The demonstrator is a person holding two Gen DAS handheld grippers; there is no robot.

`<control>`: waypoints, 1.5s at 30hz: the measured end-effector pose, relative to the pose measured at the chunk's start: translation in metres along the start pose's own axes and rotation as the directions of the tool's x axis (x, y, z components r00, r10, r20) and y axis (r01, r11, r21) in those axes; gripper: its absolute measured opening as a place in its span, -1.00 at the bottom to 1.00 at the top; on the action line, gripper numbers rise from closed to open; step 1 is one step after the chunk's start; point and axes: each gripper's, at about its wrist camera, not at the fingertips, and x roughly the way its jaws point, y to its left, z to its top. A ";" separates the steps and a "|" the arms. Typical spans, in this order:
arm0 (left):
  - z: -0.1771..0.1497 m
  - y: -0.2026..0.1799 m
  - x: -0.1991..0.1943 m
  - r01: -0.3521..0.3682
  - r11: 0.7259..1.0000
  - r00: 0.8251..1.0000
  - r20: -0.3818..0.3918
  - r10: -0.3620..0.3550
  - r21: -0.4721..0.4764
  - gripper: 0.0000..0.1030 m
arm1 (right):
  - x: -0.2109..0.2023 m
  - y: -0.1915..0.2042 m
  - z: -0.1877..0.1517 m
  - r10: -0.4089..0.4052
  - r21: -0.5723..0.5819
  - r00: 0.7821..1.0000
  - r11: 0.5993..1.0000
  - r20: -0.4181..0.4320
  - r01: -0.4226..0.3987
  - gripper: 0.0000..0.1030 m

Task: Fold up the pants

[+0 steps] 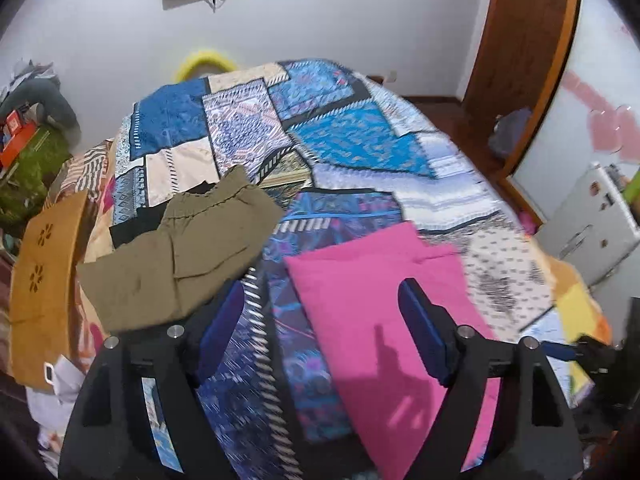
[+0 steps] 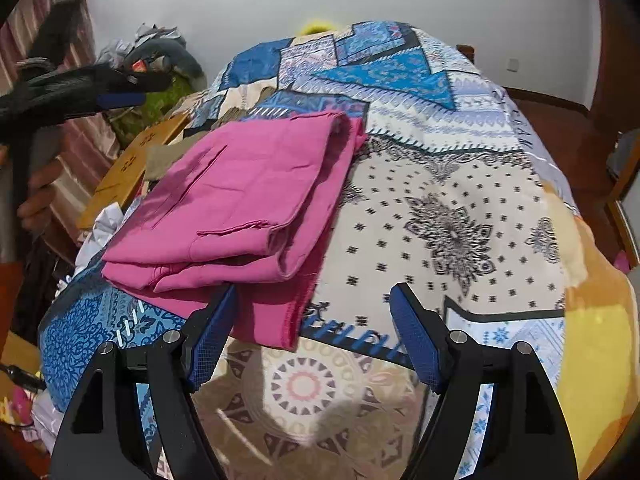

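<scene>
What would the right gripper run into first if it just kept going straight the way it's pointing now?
Most likely the patterned bedspread: the open right gripper points over it, with the folded pink pants just left of that line, by its left finger. Depth is unclear, so the pants' near edge might be clipped.

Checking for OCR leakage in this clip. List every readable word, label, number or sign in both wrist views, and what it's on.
No text reads clearly in either view.
Red box on the cluttered shelf at left: has a white mark, too blurred to read.
Patchwork bedspread: letter-like marks along its right edge, distorted and unreadable.
Pink pants, olive garment, both grippers: no labels visible.
</scene>
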 end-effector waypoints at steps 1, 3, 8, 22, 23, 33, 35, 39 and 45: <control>0.004 0.003 0.011 -0.002 1.000 1.000 -0.024 0.002 0.005 0.54 | -0.002 -0.002 0.000 -0.007 0.004 1.000 1.000 0.005 0.007 0.45; 0.008 0.004 0.029 0.001 1.000 0.998 -0.057 -0.001 0.009 0.54 | -0.006 -0.005 0.001 -0.020 0.008 1.000 1.000 0.013 0.020 0.45; 0.011 -0.003 0.075 0.001 0.999 0.990 -0.138 0.004 0.038 0.54 | -0.015 -0.015 0.003 -0.047 0.035 0.998 0.998 0.033 0.046 0.45; -0.036 0.013 0.086 -0.152 0.967 0.977 -0.119 0.179 0.202 0.84 | -0.029 -0.020 0.008 -0.072 0.046 0.995 0.997 0.069 0.069 0.45; -0.042 0.019 0.080 -0.155 0.969 0.976 -0.123 0.181 0.195 0.84 | -0.029 -0.019 0.009 -0.069 0.044 0.995 0.997 0.075 0.066 0.45; -0.098 0.038 0.018 -0.113 0.982 0.981 -0.140 0.134 0.151 0.84 | -0.025 0.015 0.017 0.002 -0.012 0.995 1.000 0.102 0.000 0.45; -0.107 0.034 0.007 -0.085 0.985 0.985 -0.133 0.106 0.152 0.84 | -0.022 0.023 0.017 0.012 -0.024 0.994 1.000 0.111 -0.009 0.45; -0.113 0.023 -0.007 -0.060 0.988 0.991 -0.108 0.075 0.140 0.82 | -0.014 0.035 0.018 0.033 -0.050 0.993 0.998 0.115 -0.028 0.45; -0.106 0.016 -0.032 0.018 0.997 0.999 -0.041 -0.015 0.072 0.37 | -0.003 0.043 0.017 0.050 -0.065 0.994 0.997 0.095 -0.044 0.03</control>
